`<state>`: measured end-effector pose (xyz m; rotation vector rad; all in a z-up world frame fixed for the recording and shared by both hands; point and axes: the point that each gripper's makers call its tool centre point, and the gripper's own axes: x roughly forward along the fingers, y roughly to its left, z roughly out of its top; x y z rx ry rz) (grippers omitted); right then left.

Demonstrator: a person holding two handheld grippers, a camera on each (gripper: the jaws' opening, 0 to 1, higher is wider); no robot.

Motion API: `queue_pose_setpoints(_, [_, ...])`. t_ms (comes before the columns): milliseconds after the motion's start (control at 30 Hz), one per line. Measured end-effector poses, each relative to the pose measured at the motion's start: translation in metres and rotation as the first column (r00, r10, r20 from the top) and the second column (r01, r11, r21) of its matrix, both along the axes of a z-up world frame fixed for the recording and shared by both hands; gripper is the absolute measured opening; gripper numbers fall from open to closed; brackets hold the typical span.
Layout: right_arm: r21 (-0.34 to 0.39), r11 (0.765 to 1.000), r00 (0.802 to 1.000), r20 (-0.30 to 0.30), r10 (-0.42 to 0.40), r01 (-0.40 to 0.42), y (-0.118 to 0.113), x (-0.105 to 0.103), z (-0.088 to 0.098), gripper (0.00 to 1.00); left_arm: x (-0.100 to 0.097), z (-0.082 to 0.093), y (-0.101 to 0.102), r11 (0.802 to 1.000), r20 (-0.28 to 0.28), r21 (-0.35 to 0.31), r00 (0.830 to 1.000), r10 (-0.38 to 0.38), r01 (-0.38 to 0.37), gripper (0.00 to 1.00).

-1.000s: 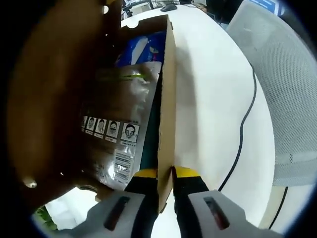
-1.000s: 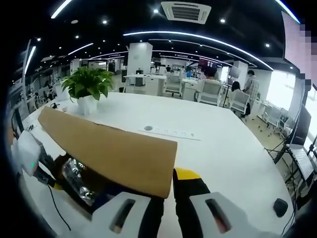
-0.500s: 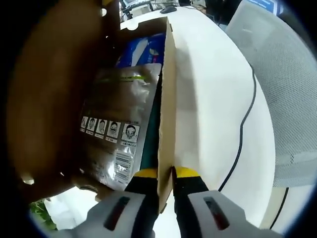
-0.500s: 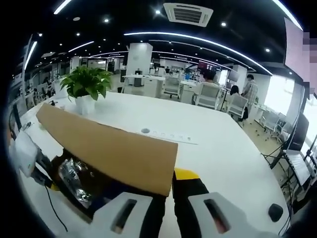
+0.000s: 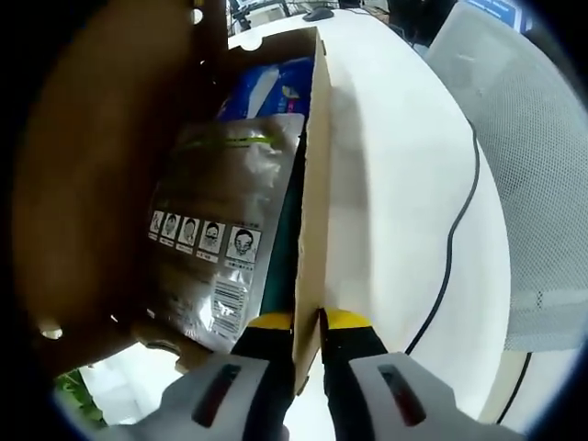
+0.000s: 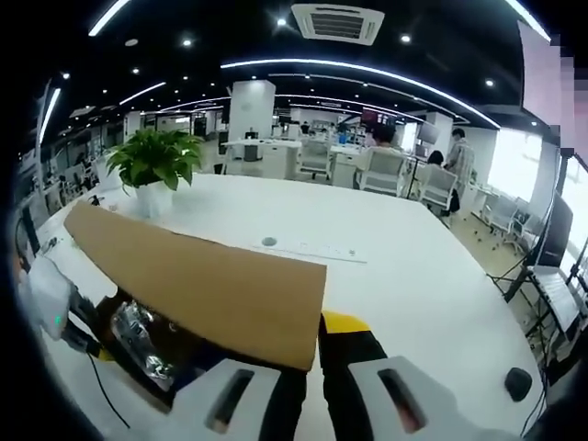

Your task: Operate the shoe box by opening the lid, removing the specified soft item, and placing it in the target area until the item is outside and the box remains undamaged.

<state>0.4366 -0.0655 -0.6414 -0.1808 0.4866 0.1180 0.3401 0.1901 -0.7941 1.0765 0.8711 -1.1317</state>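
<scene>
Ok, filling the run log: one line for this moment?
left gripper: shut on box wall | right gripper: shut on lid | pouch: inside box

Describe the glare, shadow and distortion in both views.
Left gripper view: glare on the shiny pouch, the box wall shading the white table. Right gripper view: bright ceiling light strips bowed by fisheye, lid darkening the box inside.
</scene>
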Motion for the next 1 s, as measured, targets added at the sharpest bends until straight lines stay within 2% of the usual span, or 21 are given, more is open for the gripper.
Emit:
queue_pose_setpoints(167, [0.030,0.999,1.000,-0.003,-0.023,0.023,0.003,-0.003,0.007,0.00,0.000,0.000,0.000,1.000,-0.006,0.005,1.000,-0.007,0.007,0.07])
queue_pose_setpoints(233, [0.024,0.999,0.999,0.023,-0.024,0.023,0.002,-0.001,0.014,0.00,0.000,0.000,0.000,1.000,-0.003,0.006,1.000,-0.008,0.008,0.08])
queue_pose_setpoints(333, [0.033,0.999,1.000,0.009,-0.017,0.017,0.001,0.001,0.015,0.00,0.000,0.000,0.001,1.000,0.000,0.008,1.000,-0.008,0.008,0.08])
queue_pose_setpoints(400, [0.069,0.997,1.000,0.005,-0.029,0.029,0.003,-0.001,0.015,0.00,0.000,0.000,0.001,1.000,0.000,0.009,1.000,-0.005,0.005,0.08])
queue_pose_setpoints(533, [0.065,0.997,0.999,0.008,-0.034,0.033,0.005,-0.002,0.017,0.00,0.000,-0.002,0.002,0.999,-0.001,0.033,1.000,-0.010,0.010,0.08])
queue_pose_setpoints(667, [0.086,0.996,0.999,-0.012,-0.037,0.038,0.006,-0.001,0.019,0.00,0.000,-0.002,0.002,1.000,-0.005,0.029,1.000,-0.011,0.011,0.07])
queue_pose_setpoints(733, [-0.026,0.999,0.999,-0.016,0.038,-0.039,0.007,0.001,0.020,0.00,0.000,-0.002,0.002,1.000,-0.007,0.031,1.000,-0.007,0.007,0.07])
queue_pose_setpoints(767, [-0.058,0.996,0.997,-0.035,0.065,-0.067,0.010,0.001,0.019,0.00,0.000,-0.002,0.002,1.000,-0.011,0.031,1.000,0.001,-0.001,0.07])
queue_pose_setpoints(900, [0.068,0.998,0.998,-0.068,-0.003,0.007,0.007,0.004,0.017,0.00,0.000,-0.002,0.002,0.999,-0.016,0.034,1.000,0.009,-0.008,0.07])
queue_pose_setpoints(1000, [0.043,0.999,0.998,-0.064,0.001,0.002,0.006,0.007,0.018,0.00,0.000,-0.002,0.002,1.000,-0.009,0.029,1.000,0.000,0.000,0.07])
